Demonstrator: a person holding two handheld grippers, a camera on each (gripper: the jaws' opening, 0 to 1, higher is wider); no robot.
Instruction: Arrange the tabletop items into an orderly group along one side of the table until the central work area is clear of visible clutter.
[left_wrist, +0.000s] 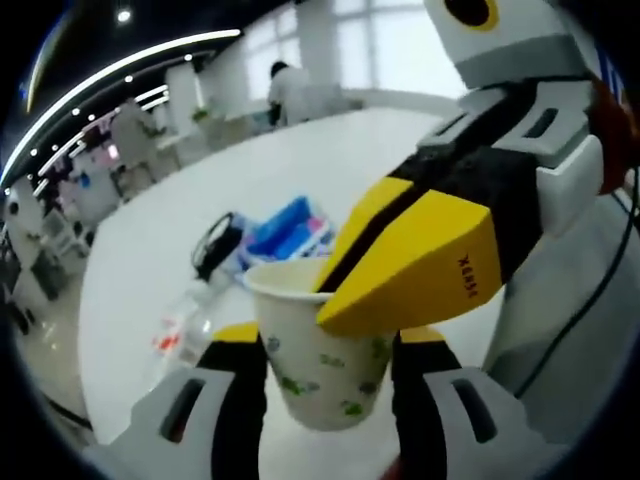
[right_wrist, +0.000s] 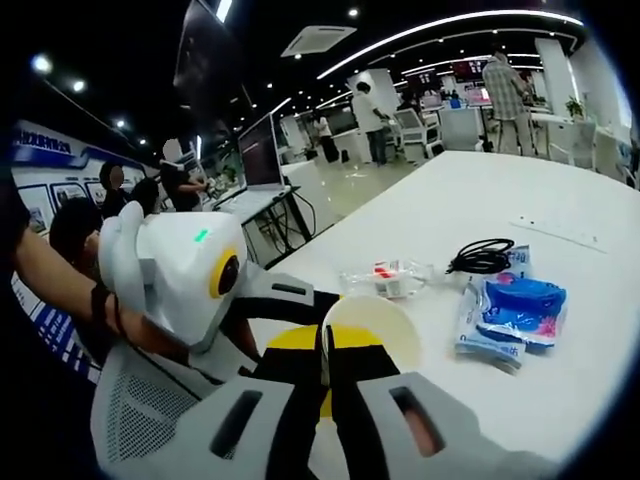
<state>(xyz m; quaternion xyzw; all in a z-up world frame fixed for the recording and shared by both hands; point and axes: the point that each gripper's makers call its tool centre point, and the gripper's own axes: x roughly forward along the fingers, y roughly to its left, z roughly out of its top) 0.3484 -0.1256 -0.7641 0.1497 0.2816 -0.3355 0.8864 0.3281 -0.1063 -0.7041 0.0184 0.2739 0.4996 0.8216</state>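
Paper cup (left_wrist: 318, 352) upright, both claws apparently gripping.

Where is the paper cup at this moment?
In the left gripper view the paper cup stands low in the centre between the left gripper jaws, while the right gripper pinches its rim; the blue packet lies just behind.

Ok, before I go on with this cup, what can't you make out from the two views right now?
- Paper cup: its base, in the left gripper view, sits low between the left gripper jaws; contact with the table is unclear.
- Cup's inside: the right gripper covers part of it.
- Blue packets: print too small.
- Clear wrapper: contents too small and blurred.
- Black cable: its ends are tangled, unreadable.
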